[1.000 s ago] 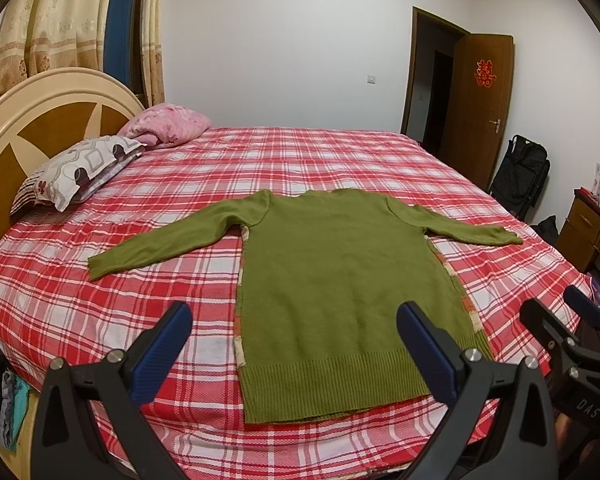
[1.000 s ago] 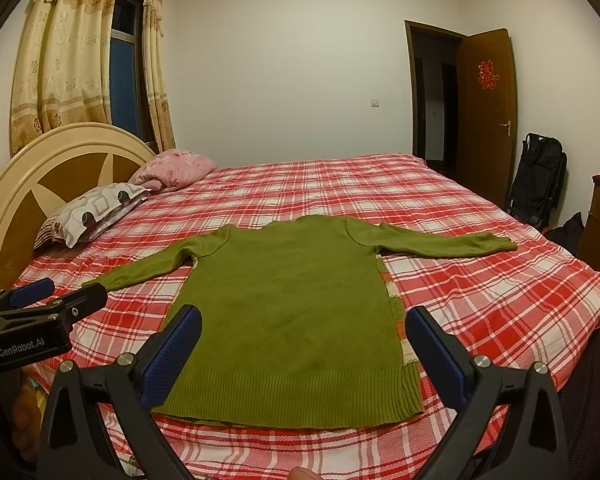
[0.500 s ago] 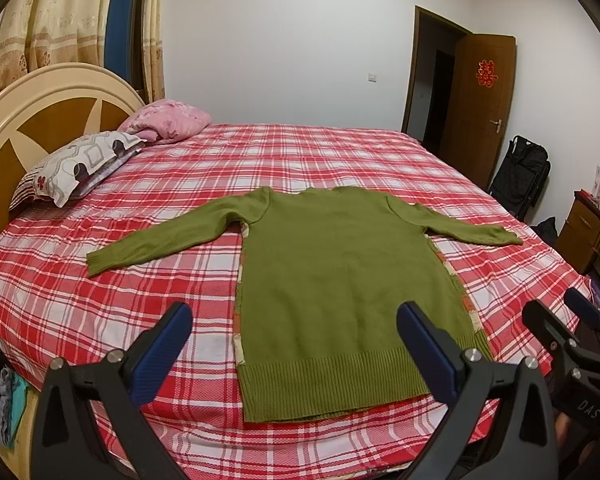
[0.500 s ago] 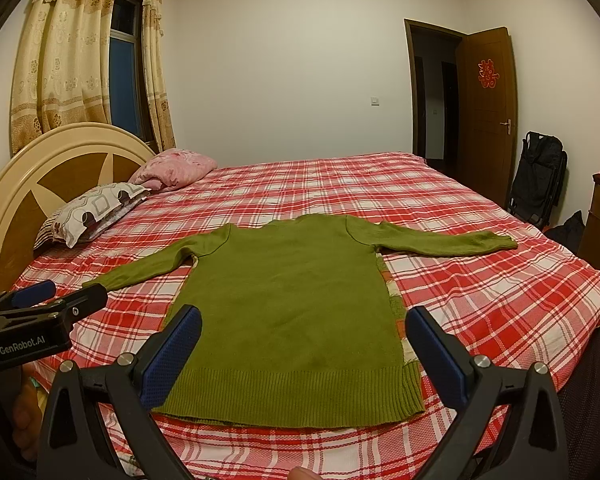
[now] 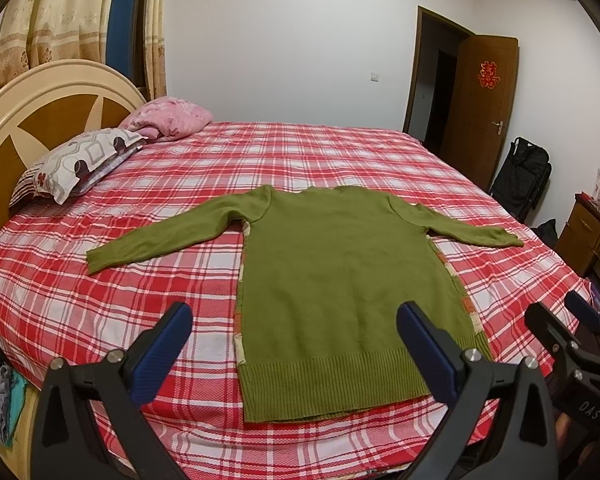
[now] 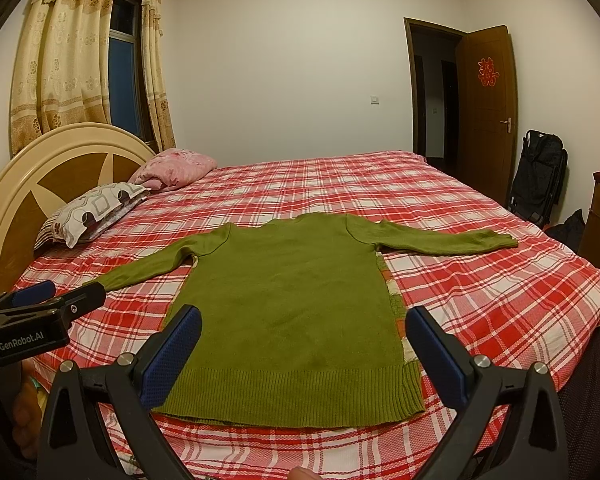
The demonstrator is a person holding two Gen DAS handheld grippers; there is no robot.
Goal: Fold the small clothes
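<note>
On the red plaid bed [image 5: 340, 152] the green sweater [image 5: 340, 280] lies flat, back up, sleeves out to both sides, exactly as a second ago; I've barely shifted either tool, so no fold has begun. Both my left gripper [image 5: 296, 344] and right gripper [image 6: 304, 344] hang wide open and empty near the hem. Pillows [image 5: 84, 164] by the headboard sit well apart; nothing blocks either sleeve.

Plaid bed [image 5: 340, 160], green sweater [image 5: 340, 280], pillows [image 5: 84, 160]
</note>
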